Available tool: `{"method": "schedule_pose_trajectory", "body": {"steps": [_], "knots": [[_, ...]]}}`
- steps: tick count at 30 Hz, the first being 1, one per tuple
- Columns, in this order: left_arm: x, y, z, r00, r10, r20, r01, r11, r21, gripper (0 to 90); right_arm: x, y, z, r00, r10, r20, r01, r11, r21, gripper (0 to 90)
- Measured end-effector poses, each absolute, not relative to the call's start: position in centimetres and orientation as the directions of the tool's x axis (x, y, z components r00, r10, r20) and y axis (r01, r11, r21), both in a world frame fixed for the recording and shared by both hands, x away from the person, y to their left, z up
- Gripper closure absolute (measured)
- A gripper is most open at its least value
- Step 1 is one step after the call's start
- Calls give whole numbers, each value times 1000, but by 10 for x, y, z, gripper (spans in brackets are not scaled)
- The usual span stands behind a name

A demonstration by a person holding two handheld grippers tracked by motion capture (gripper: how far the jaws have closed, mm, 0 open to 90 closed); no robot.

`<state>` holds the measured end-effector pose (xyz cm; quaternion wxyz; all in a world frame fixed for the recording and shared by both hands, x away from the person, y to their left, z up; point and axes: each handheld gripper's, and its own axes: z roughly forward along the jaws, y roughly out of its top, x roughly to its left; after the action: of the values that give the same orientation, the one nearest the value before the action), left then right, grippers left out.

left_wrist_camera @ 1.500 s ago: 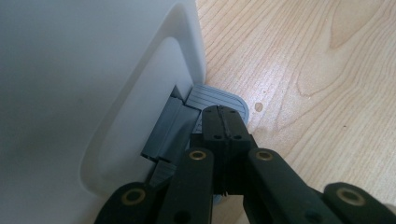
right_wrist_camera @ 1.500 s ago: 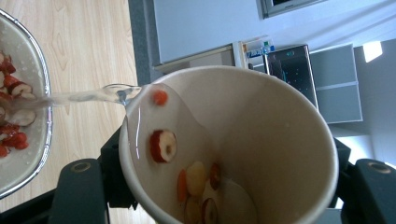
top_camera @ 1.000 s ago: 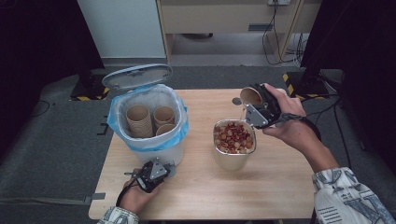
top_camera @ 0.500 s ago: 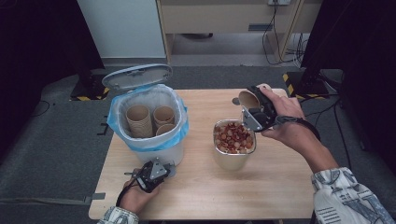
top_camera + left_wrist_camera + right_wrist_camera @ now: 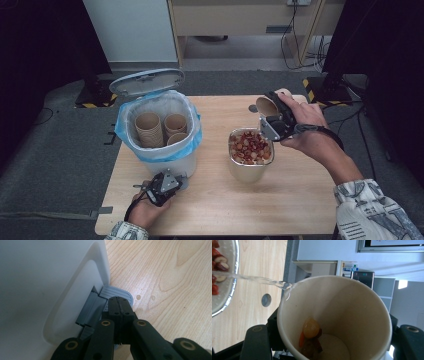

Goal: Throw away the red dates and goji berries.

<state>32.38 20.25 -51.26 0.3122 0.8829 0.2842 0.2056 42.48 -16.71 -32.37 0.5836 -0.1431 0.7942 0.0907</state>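
Pale paper cup, clamped across its wall by the jaws of the right gripper, is tipped on its side just beyond the far rim of the metal strainer, which holds red fruit pieces. In the right gripper view a thin stream of water leaves the cup's lip and lands in the strainer, while a few solid bits cling to the cup's lower wall. To finish the pour well, the lip should stay over the strainer's opening and the tilt should rise gradually, so the solids slide out without splashing onto the wooden surface.

Left of the strainer stands the white pedal bin, lined with a blue bag, lid up, with several used cups inside. The left gripper, jaws closed together and empty, presses on the grey pedal at the bin's foot, judged to be what keeps the lid raised. Nothing stands between cup and strainer; the bin's raised lid is well clear. A small grey disc lies on the surface beyond the strainer.
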Motion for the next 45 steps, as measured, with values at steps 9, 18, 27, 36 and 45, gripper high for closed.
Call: {"method": "schedule_pose_trajectory", "body": {"steps": [9, 18, 27, 36, 45], "knots": [[324, 203, -513, 754, 630, 185, 373, -643, 668, 898, 423, -166, -315, -248, -143, -958, -331, 942, -55, 313], [324, 203, -513, 754, 630, 185, 374, -644, 668, 897, 418, -162, -297, -184, -224, -957, -331, 931, -154, 315], [324, 203, -513, 754, 631, 182, 375, -642, 669, 897, 417, -158, -290, -144, -290, -946, -323, 917, -232, 316], [324, 203, -513, 754, 631, 183, 376, -642, 668, 897, 417, -155, -286, -103, -343, -934, -325, 899, -294, 316], [324, 203, -513, 754, 631, 182, 376, -642, 668, 898, 416, -155, -284, -101, -354, -930, -315, 898, -307, 318]]}}
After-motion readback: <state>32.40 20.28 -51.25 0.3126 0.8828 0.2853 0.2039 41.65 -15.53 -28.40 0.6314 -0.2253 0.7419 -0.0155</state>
